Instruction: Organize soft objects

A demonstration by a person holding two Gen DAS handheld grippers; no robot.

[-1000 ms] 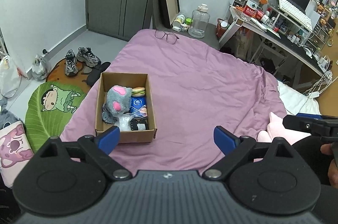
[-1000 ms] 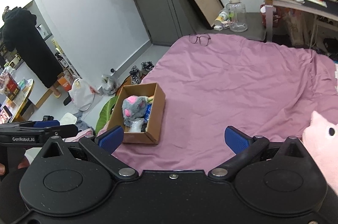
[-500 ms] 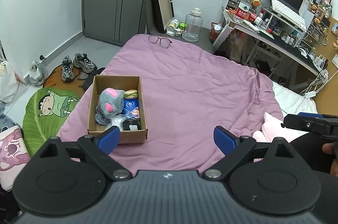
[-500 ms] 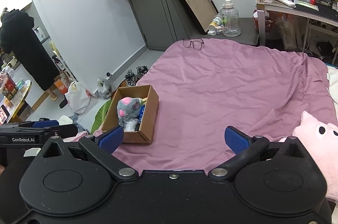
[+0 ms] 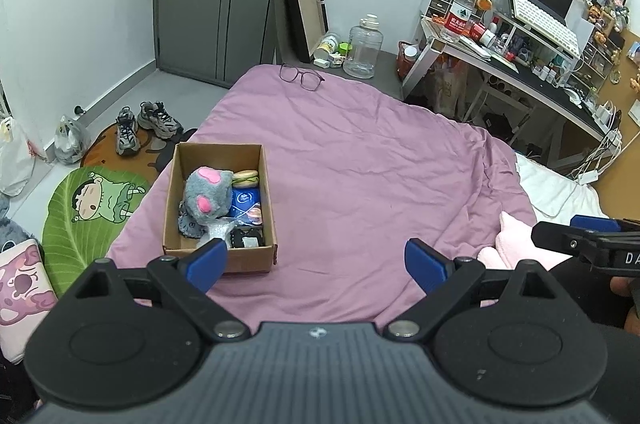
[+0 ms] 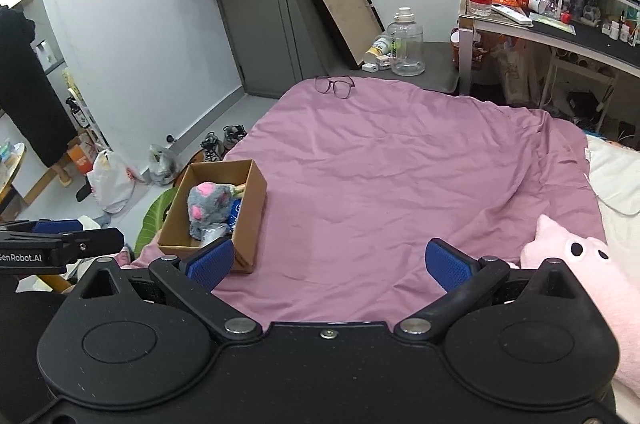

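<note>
Pink plush [image 6: 576, 260]: soft, pale pink, 2 black dot eyes, lying on the purple bedspread [image 6: 380, 175] near its right edge.
Cardboard box [image 5: 218, 199]: open, on the bedspread's left side, holding a grey plush [image 5: 208, 195] with pink patches.
Left gripper [image 5: 316, 258]: above the bed, jaws wide apart, empty.
Right gripper [image 6: 330, 260]: just left of the pink plush, jaws wide apart, empty.

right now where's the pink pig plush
The pink pig plush lies at the right edge of the purple bedspread, beside the white pillow, far across from the cardboard box.
</note>
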